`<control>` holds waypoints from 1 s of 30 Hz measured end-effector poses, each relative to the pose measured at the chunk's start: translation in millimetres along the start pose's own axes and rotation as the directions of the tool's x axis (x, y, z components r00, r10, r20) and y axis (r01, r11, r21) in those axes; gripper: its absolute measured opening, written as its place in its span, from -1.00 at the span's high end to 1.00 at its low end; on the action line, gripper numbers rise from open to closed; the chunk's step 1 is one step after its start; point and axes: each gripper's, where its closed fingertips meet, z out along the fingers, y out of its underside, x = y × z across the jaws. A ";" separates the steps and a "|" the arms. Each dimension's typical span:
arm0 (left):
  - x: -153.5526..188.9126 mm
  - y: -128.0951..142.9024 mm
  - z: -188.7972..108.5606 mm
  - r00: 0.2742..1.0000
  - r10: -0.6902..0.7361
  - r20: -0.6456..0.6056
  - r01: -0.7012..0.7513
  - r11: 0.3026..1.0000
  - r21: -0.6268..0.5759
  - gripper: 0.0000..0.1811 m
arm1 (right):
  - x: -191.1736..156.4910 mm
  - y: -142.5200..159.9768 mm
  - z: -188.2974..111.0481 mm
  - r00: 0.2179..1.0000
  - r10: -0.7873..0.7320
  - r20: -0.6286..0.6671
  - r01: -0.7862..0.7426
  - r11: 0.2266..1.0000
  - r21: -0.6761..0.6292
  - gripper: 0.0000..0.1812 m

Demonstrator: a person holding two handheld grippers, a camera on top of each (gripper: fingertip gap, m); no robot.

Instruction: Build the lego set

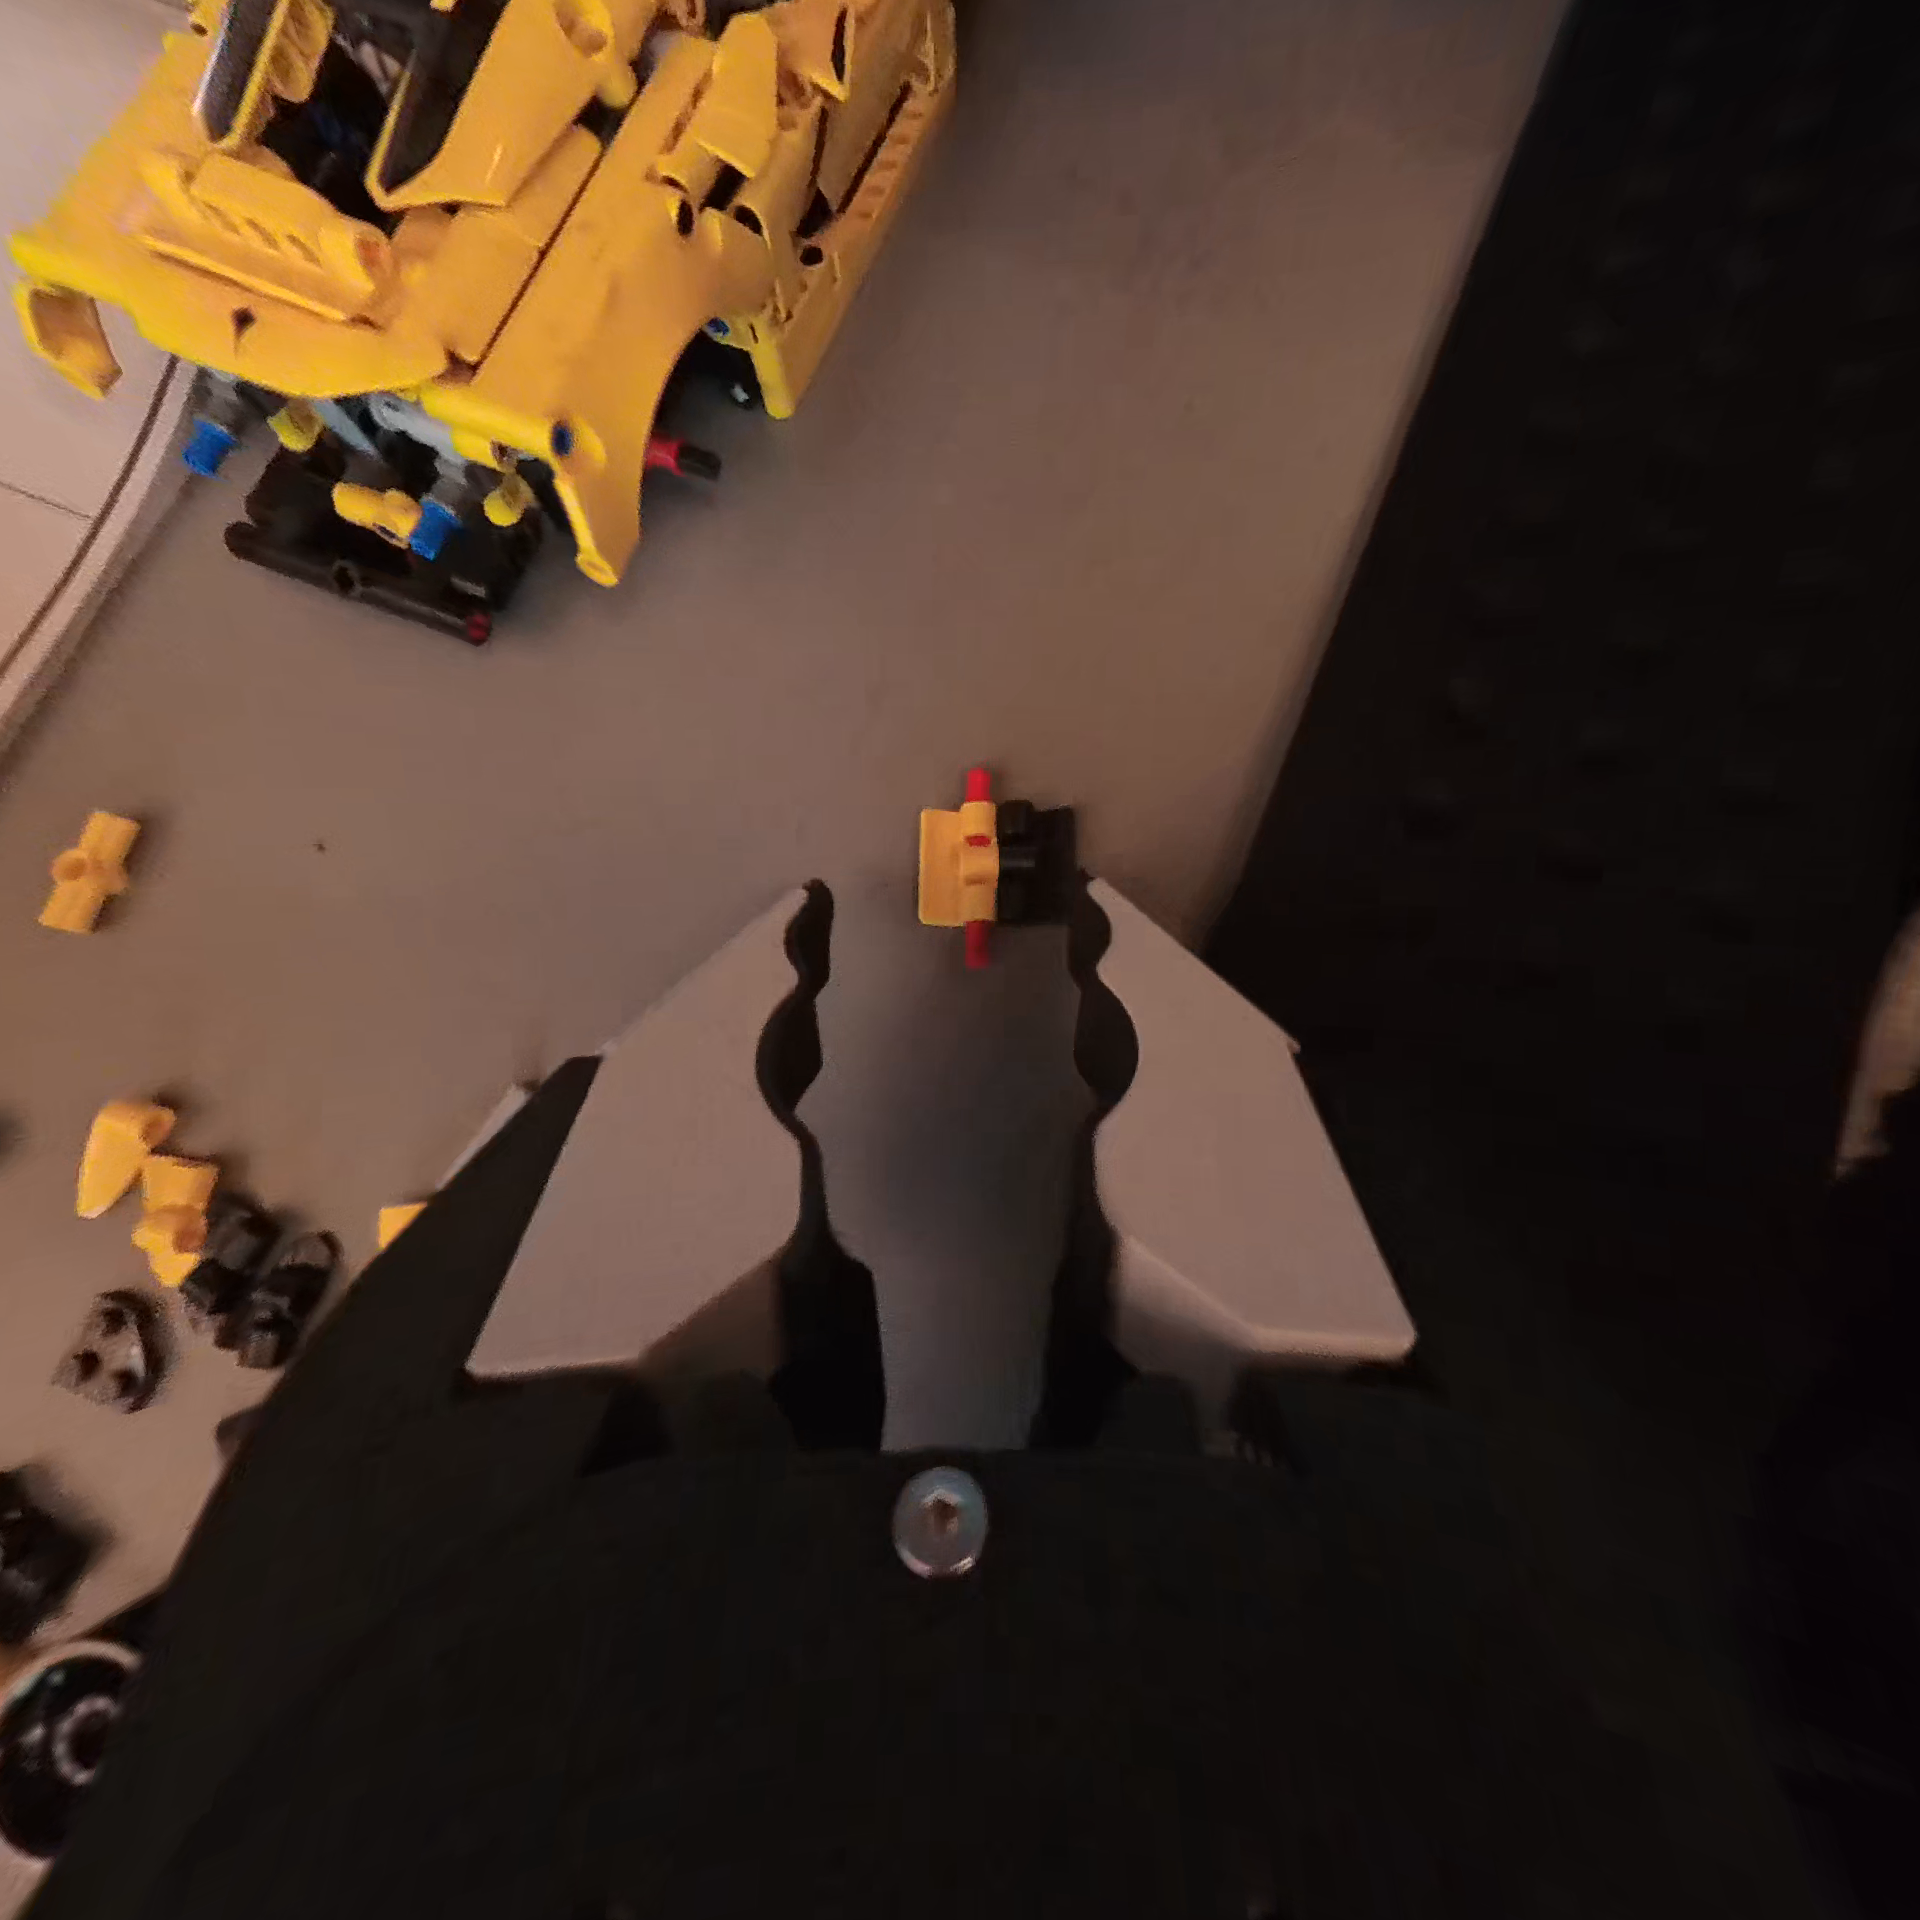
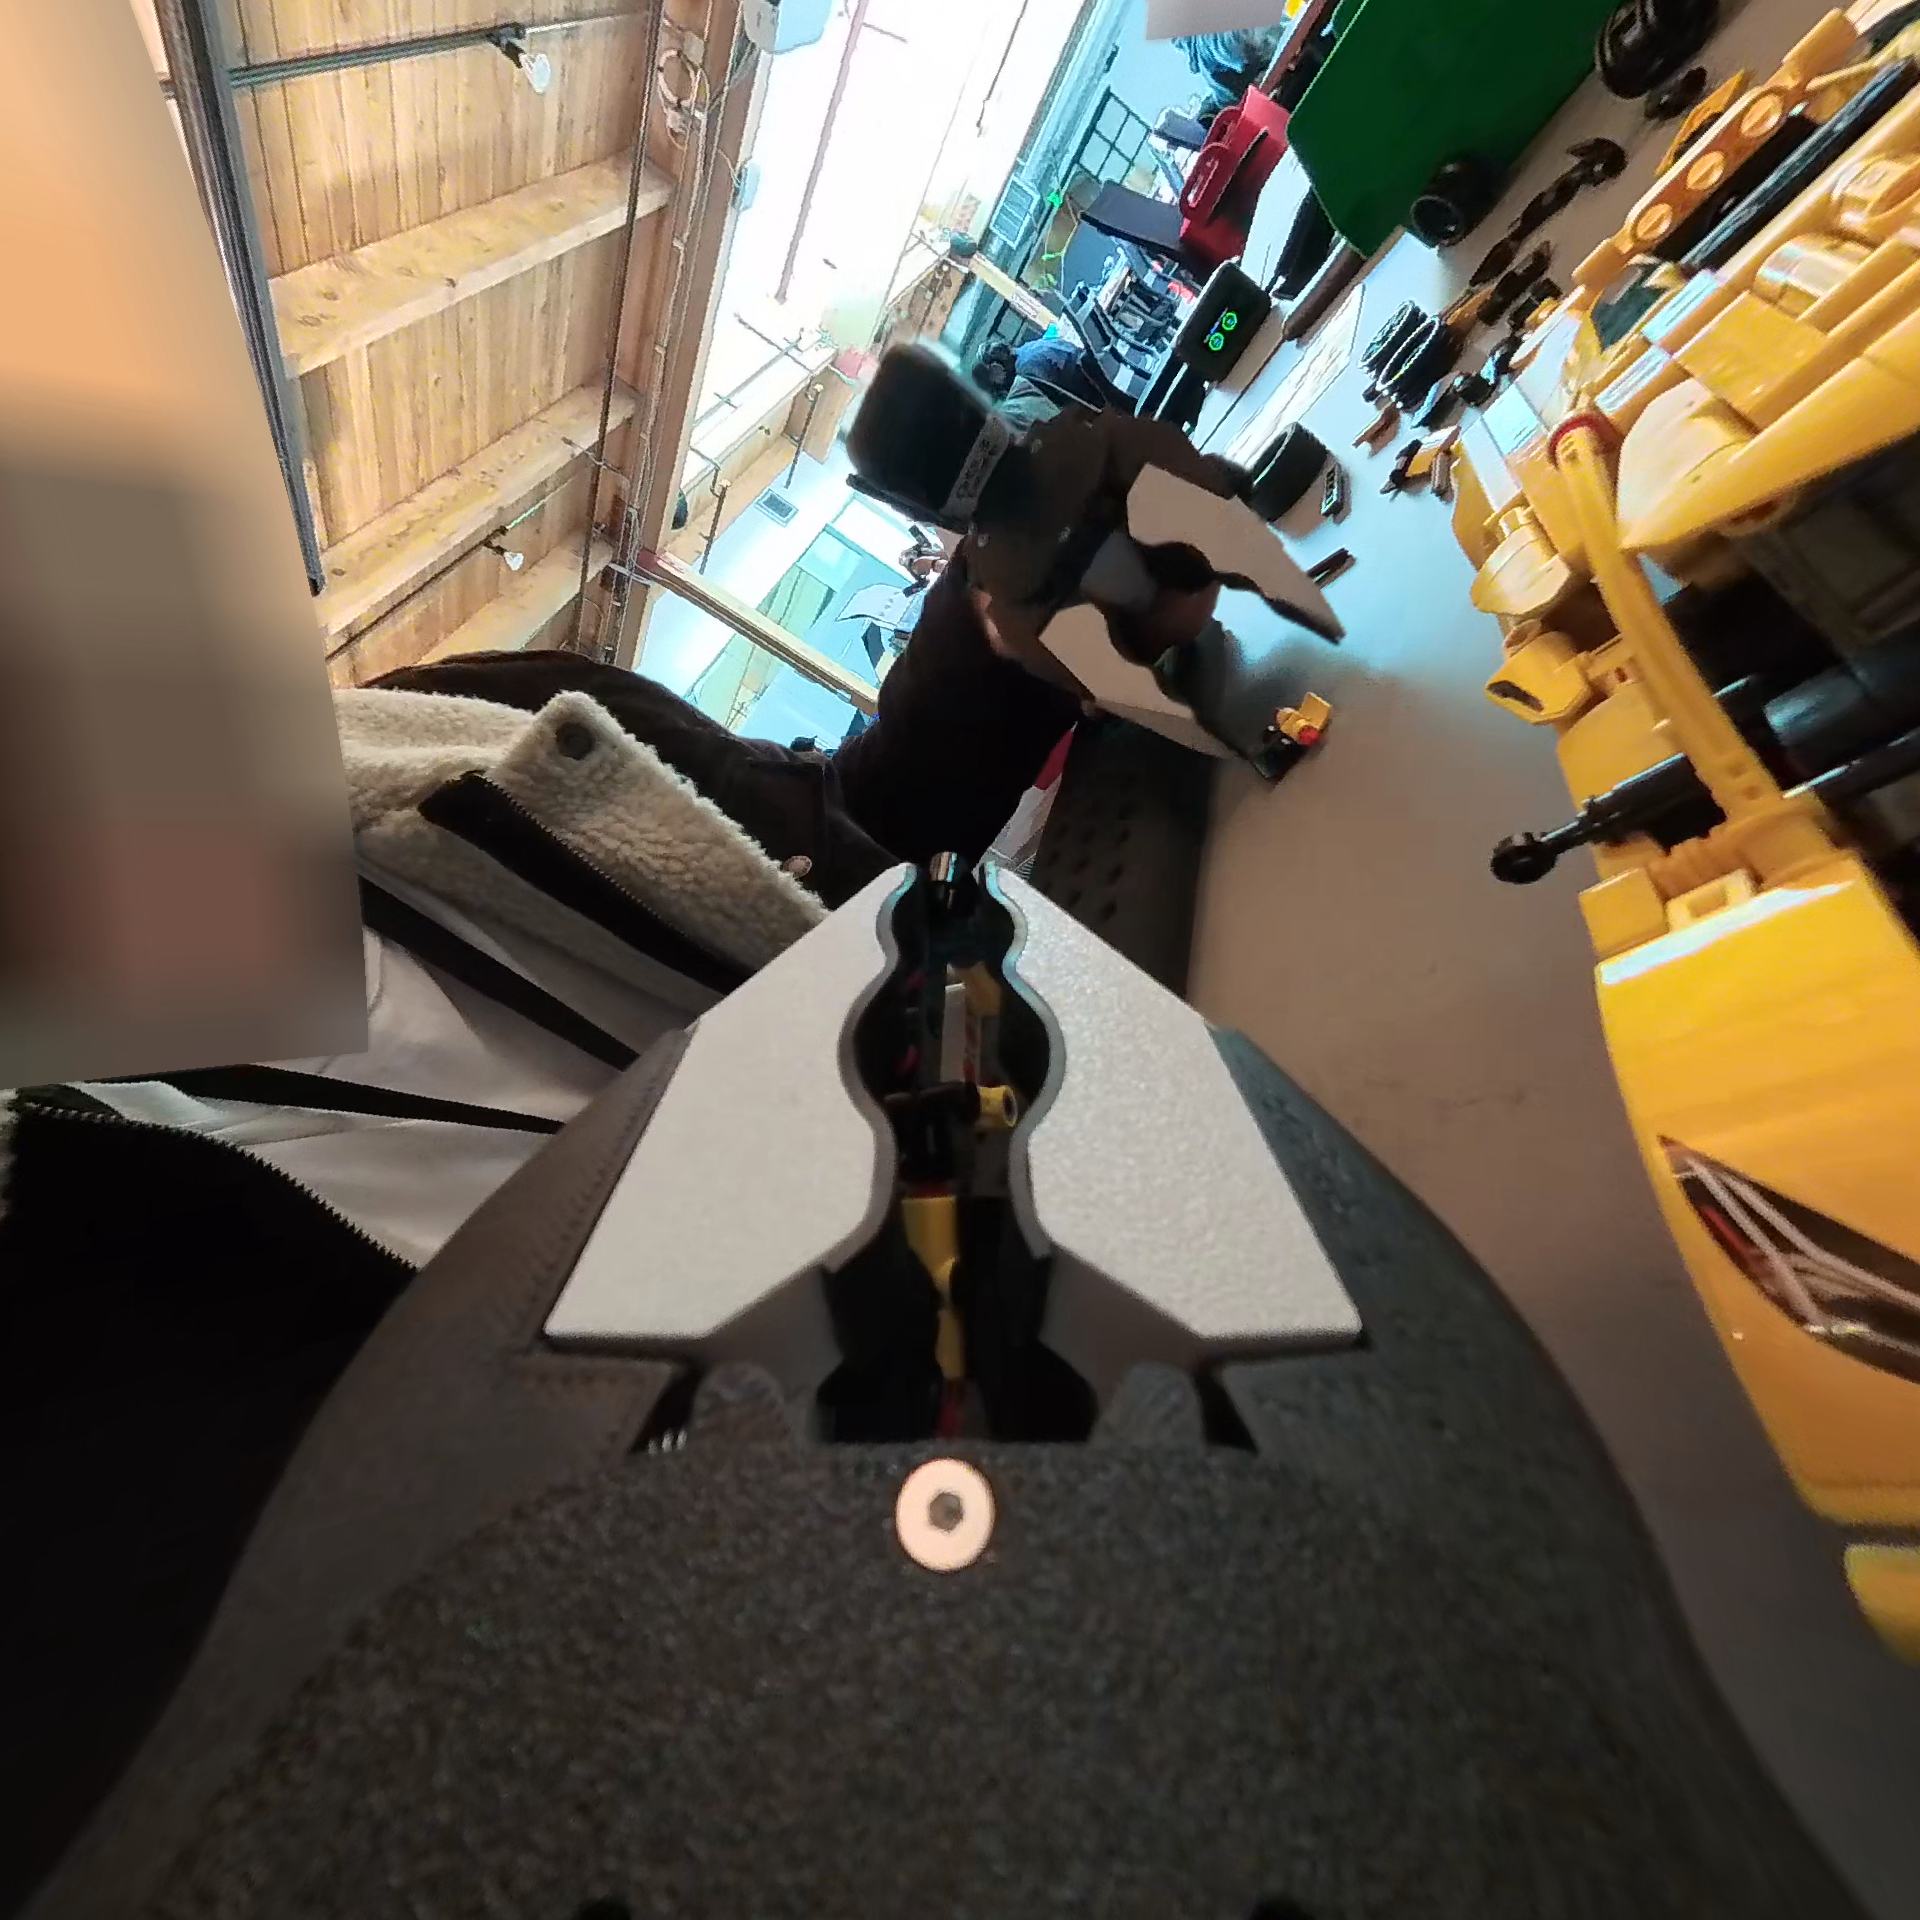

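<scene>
A small sub-assembly [image 1: 987, 868] of yellow and black pieces on a red axle lies on the grey table near its edge. My left gripper [image 1: 951, 888] is open, hovering over the table, its fingertips on either side of that piece and just short of it. The big yellow lego vehicle [image 1: 499, 229] stands at the far left. My right gripper [image 2: 951, 883] is shut on a long thin lego assembly [image 2: 951, 1049] of black, grey and yellow parts, held beside the vehicle [image 2: 1714, 727]. The right wrist view also shows the left gripper [image 2: 1226, 623] over the small piece [image 2: 1294, 732].
Loose yellow and black pieces [image 1: 171, 1236] lie at the left, with a yellow connector [image 1: 91, 868]. The table edge [image 1: 1340, 665] drops to dark floor on the right. A person in a fleece-lined jacket [image 2: 582, 821] stands close. Tyres [image 2: 1403, 353] and a green bin [image 2: 1444, 114] lie beyond. The left gripper's tips are roughly 20 cm from the right gripper's.
</scene>
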 end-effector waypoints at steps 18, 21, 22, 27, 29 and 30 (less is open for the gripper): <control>27.5 -91.1 32.0 0.706 0.642 0.299 -0.689 0.721 0.078 0.78 | 27.0 20.0 20.8 0.992 0.112 -0.064 -0.117 0.990 -0.078 0.91; 42.4 -114.2 41.2 0.611 0.684 0.399 -0.775 0.621 0.121 0.78 | 27.6 24.1 21.7 0.989 0.142 -0.046 -0.146 0.984 -0.098 0.92; 45.3 -116.3 45.9 0.590 0.694 0.412 -0.790 0.601 0.118 0.78 | 26.4 25.3 22.0 0.989 0.142 -0.038 -0.145 0.984 -0.108 0.92; 42.6 -123.0 44.3 0.545 0.689 0.477 -0.810 0.580 0.087 0.79 | 31.2 29.5 23.0 0.983 0.169 -0.067 -0.177 0.976 -0.126 0.91; 41.4 -121.8 44.4 0.508 0.701 0.500 -0.826 0.562 0.050 0.79 | 34.3 28.0 22.0 0.981 0.176 -0.082 -0.185 0.976 -0.118 0.91; 40.5 -121.0 45.4 0.487 0.710 0.509 -0.833 0.553 0.025 0.79 | 34.2 27.0 21.8 0.981 0.178 -0.080 -0.186 0.976 -0.113 0.91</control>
